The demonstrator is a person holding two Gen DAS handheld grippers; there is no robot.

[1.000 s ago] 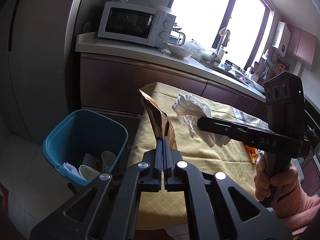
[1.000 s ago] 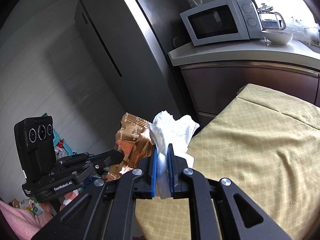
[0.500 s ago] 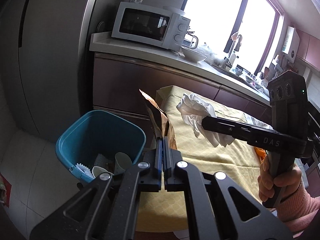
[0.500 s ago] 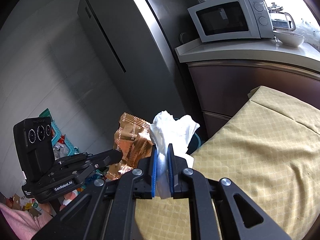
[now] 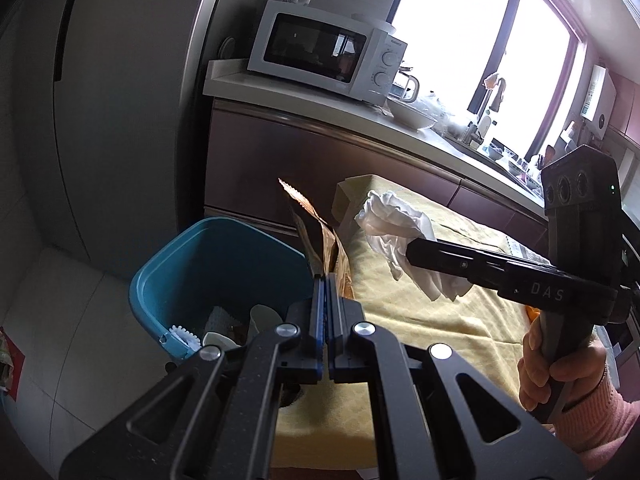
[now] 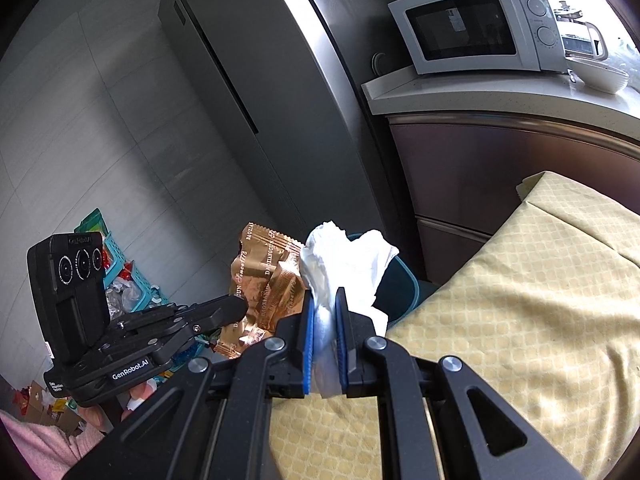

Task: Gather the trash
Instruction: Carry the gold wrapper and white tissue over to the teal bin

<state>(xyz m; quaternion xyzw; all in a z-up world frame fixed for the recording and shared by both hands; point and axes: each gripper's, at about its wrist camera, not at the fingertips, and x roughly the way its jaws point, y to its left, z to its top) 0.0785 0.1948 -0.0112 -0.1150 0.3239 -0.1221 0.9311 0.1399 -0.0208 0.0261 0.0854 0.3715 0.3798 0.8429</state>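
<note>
From the left wrist, the left gripper [image 5: 325, 280] is clenched on a gold snack wrapper [image 5: 320, 236] that stands up toward 12 o'clock; the blue bin [image 5: 192, 264] sits at 10 o'clock – holding what may be cups. From the right wrist, the right gripper [image 6: 323, 316] grasps a white tissue [image 6: 348, 264] – the wrapper [image 6: 264, 280] lies at 10 o'clock, the yellow tablecloth [image 6: 520, 320] at 3.

A table [image 5: 452, 320] under a yellow patterned cloth [image 6: 520, 300] stands before a white-topped kitchen counter [image 5: 320, 100] bearing a microwave [image 5: 324, 58] and bowl [image 5: 412, 118], while a blue bin [image 5: 192, 264] sits on the tiled floor [image 5: 52, 320] beside it.
</note>
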